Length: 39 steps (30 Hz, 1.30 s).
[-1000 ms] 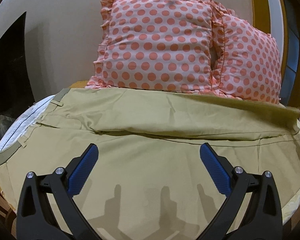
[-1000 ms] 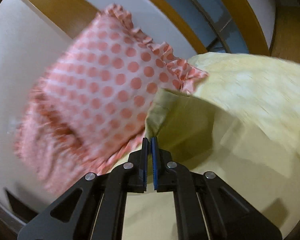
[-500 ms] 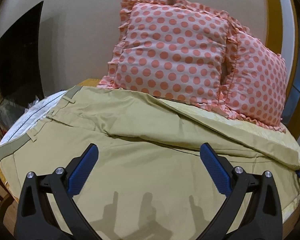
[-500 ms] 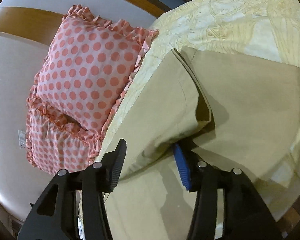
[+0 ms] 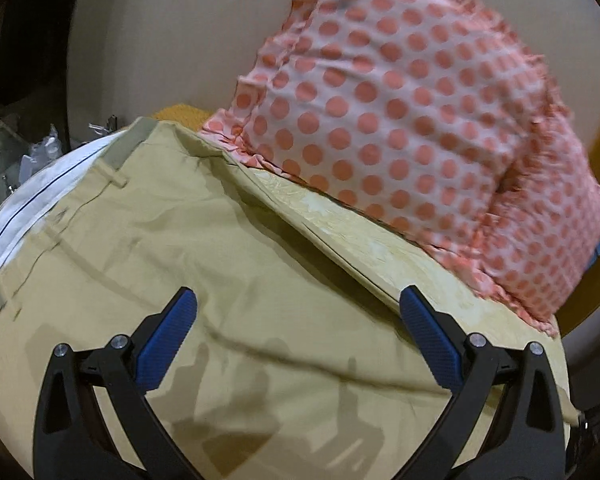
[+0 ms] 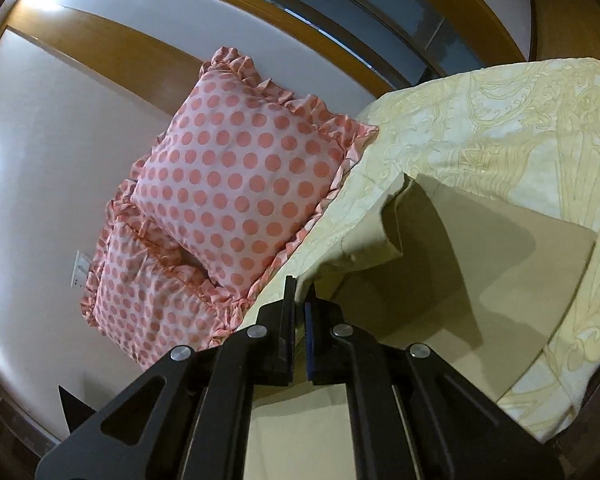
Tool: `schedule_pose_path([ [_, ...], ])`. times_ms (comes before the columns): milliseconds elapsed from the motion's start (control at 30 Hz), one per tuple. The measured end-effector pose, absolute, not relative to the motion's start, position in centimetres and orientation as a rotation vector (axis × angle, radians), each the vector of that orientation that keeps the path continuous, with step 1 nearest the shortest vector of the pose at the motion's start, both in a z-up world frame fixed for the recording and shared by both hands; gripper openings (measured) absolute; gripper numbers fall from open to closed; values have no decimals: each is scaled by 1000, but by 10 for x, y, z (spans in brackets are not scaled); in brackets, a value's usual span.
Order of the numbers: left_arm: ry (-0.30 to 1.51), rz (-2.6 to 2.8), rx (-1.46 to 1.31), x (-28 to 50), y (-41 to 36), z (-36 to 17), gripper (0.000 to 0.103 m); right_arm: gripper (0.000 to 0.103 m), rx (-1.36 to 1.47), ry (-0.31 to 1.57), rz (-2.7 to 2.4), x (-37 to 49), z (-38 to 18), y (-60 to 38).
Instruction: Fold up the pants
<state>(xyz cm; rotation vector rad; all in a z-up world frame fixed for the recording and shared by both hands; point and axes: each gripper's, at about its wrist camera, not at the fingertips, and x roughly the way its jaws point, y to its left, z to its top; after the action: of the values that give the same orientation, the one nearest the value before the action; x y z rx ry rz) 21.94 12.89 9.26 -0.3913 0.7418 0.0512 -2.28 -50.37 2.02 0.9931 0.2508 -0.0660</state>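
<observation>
Your right gripper point(image 6: 300, 304) has its jaws pinched nearly together on a fold of the khaki pants point(image 5: 228, 280), near the hem end of one leg, and that cloth rises off the bed. Your left gripper point(image 5: 296, 312) is spread wide and holds nothing, hovering over the seat of the pants.

The pants lie flat across the patterned yellow bedsheet point(image 6: 500, 136), waistband point(image 5: 128, 148) to your left, just in front of the two polka-dot pillows point(image 5: 400, 112). I judge the fold barely begun: one leg seems laid over the other, yet no crosswise fold shows, so folding hem to waistband remains.

Motion blurs the left view. How much cloth sits between the right jaws is hard to see, and the near edge of the pants is cut off.
</observation>
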Motion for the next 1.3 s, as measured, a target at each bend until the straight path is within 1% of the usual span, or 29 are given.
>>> schedule_pose_path([
  [100,787,112,-401,262,136,87,98,4,986,253,-68,-23,19,-504],
  [200,859,174,-401,305,143,75,88,4,979,256,-70,-21,19,-502],
  [233,895,200,-408,320,147,68,80,4,975,259,-71,-20,19,-502],
  [300,966,222,-427,340,156,52,55,4,970,263,-69,-16,19,-503],
  [333,1002,202,-468,346,162,41,23,4,969,265,-67,-14,20,-504],
  [367,1009,168,-518,344,168,36,7,4,969,264,-61,-12,21,-504],
  [400,998,155,-547,340,172,36,7,4,967,258,-53,-12,21,-505],
  [433,963,147,-560,327,176,41,4,4,965,255,-51,-11,23,-506],
  [500,888,122,-508,293,175,62,3,4,961,228,-47,-17,28,-510],
  [567,780,90,-467,237,174,89,3,4,956,207,-63,-26,31,-514],
  [633,714,64,-460,175,175,106,4,4,966,206,-93,-35,26,-520],
  [733,702,69,-469,96,178,98,4,4,1016,254,-143,-46,0,-532],
  [800,724,100,-472,56,178,76,4,4,1045,289,-170,-50,-15,-536],
  [933,773,138,-480,23,172,46,4,4,1062,311,-199,-58,-29,-540],
  [1000,769,144,-487,13,174,39,4,4,1065,311,-202,-62,-32,-542],
  [1300,748,136,-467,-4,174,27,3,3,1025,334,-271,-77,-32,-538],
])
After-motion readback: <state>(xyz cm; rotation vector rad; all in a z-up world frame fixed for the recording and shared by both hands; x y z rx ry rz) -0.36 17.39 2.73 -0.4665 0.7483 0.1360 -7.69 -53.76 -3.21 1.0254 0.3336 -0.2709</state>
